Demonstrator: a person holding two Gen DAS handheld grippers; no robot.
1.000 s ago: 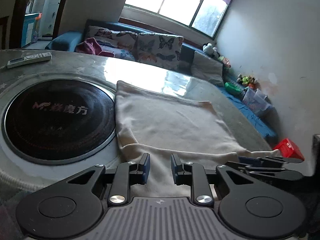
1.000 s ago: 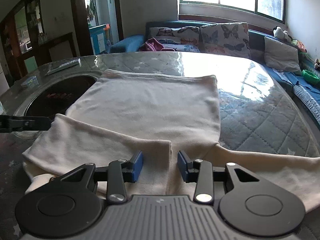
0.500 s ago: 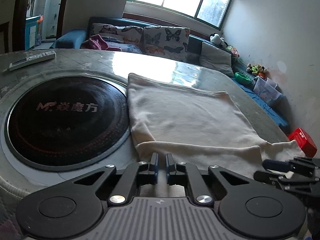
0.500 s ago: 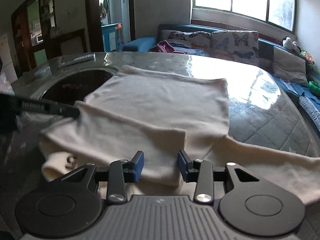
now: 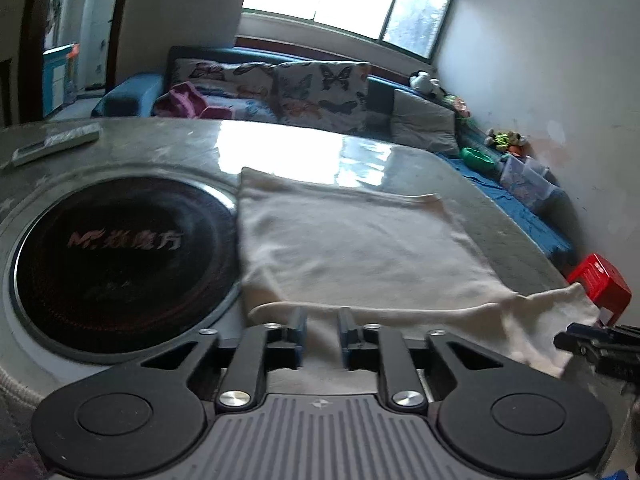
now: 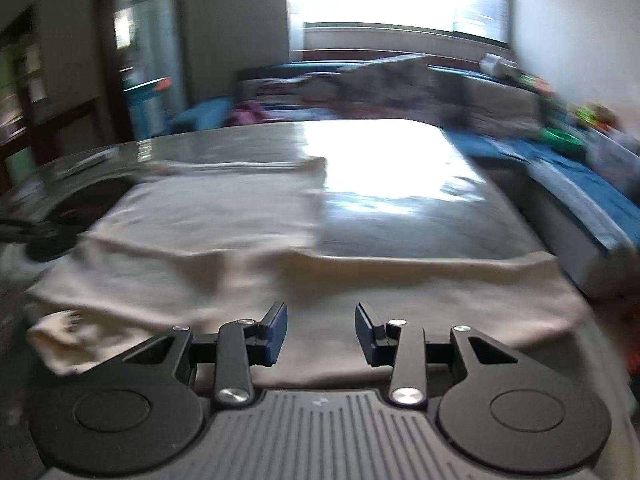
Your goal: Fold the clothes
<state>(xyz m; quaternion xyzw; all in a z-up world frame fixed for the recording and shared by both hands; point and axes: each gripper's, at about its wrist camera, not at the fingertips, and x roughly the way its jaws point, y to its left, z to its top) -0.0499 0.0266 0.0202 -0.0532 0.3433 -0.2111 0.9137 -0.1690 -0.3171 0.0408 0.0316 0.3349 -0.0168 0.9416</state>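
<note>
A cream garment (image 5: 352, 248) lies flat on the grey quilted table, its near part folded over toward me. It also shows in the right wrist view (image 6: 224, 240), blurred by motion. My left gripper (image 5: 322, 330) is open, its blue pads a small gap apart over the garment's near folded edge, holding nothing. My right gripper (image 6: 321, 330) is open wide above the near cloth, empty. The right gripper's tip shows at the right edge of the left wrist view (image 5: 592, 344), beside the sleeve end.
A round black hotplate (image 5: 120, 248) is set in the table left of the garment. A remote (image 5: 52, 142) lies at the far left. A sofa with butterfly cushions (image 5: 320, 92) stands behind the table. A red stool (image 5: 600, 284) stands at the right.
My left gripper was shut half a second ago and is now open. My right gripper has swung right, and its jaws stand wider. The near fold of the garment now lies flatter.
</note>
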